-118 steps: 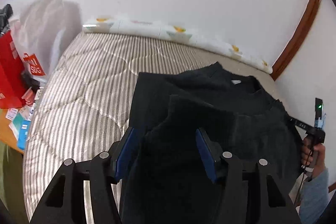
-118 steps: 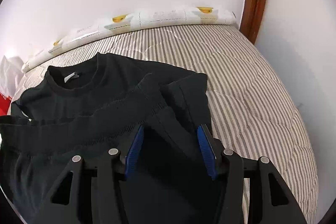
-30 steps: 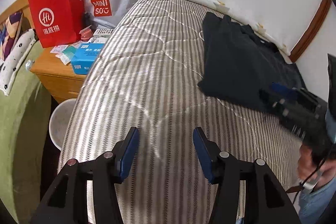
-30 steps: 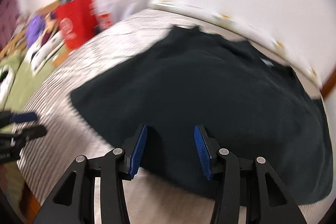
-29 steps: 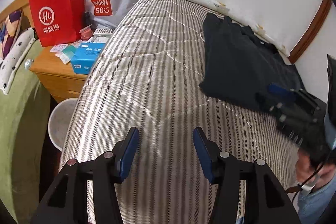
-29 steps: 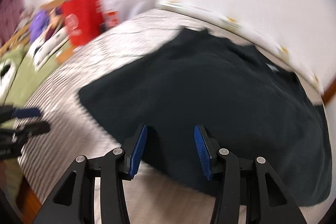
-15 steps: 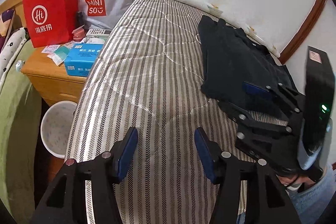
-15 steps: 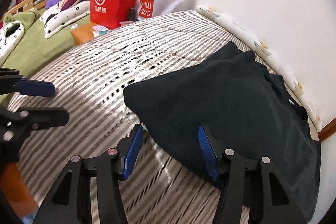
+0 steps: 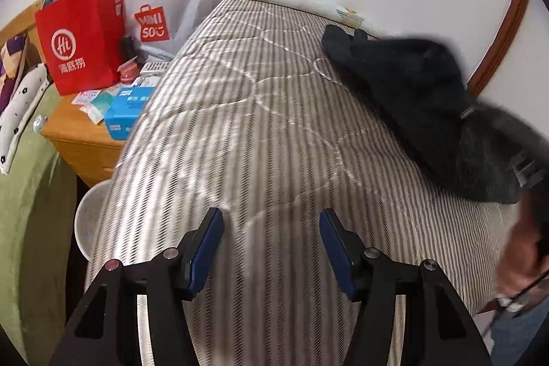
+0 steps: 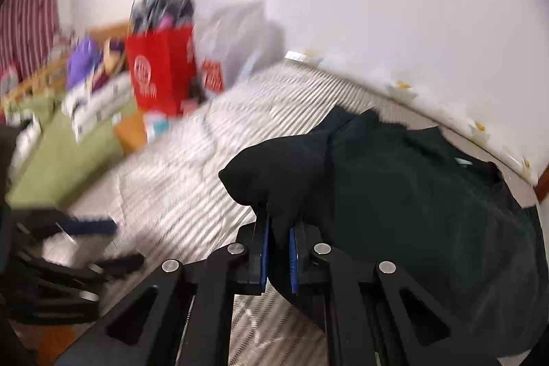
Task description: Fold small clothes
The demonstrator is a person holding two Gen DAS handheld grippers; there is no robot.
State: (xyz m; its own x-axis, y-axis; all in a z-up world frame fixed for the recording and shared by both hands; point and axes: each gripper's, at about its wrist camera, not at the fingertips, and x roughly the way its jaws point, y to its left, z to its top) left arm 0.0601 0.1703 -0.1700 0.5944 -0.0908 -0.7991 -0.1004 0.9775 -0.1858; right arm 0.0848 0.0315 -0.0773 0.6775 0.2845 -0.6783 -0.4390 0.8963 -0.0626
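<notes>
Now right tool [image 10: 278,247] pinches black garment [image 10: 411,187]; left tool [image 9: 271,249] gapes, empty.

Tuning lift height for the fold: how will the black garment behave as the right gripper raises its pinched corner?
Likely floppy: the black garment bunches and droops over the right gripper, whose jaws have just closed on it. Probably light; one corner pinch lifts it. It may drag on the striped mattress rather than slide freely.

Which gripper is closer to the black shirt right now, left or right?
Right. The right gripper is clamped on the black shirt; the left gripper hangs open over bare mattress, away from it.
</notes>
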